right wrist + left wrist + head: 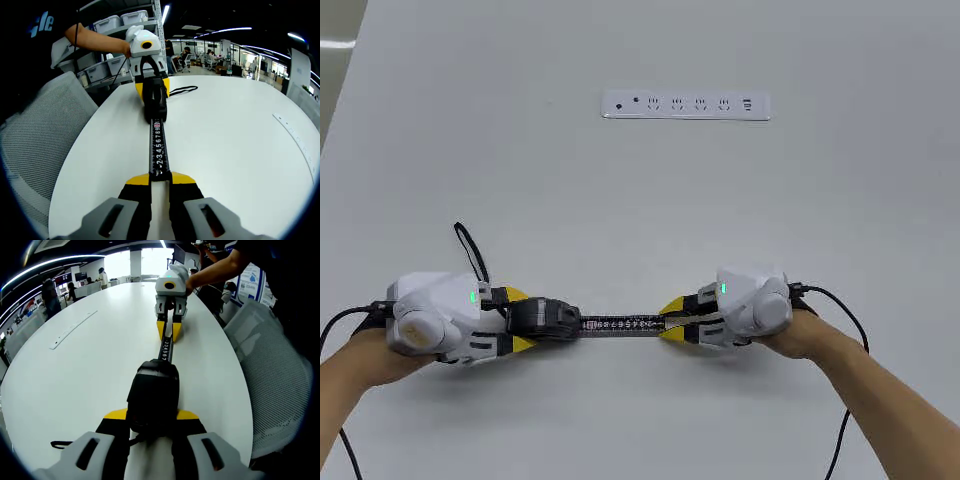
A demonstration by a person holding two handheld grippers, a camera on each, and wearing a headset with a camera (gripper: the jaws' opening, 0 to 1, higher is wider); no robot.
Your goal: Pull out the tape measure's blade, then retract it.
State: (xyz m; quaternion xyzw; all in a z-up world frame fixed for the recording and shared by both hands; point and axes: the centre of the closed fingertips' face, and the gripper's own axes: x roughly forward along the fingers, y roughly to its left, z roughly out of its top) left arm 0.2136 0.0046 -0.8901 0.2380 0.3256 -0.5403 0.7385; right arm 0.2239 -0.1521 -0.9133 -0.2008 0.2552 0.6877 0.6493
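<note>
A black tape measure case lies on the white table, with my left gripper shut on it. Its dark, numbered blade runs out a short way to the right, just above the tabletop. My right gripper is shut on the blade's end; it also appears in the left gripper view. A black wrist strap trails from the case.
A white power strip lies flat at the far side of the table. Black cables trail from both grippers. A grey mesh chair stands at the near table edge.
</note>
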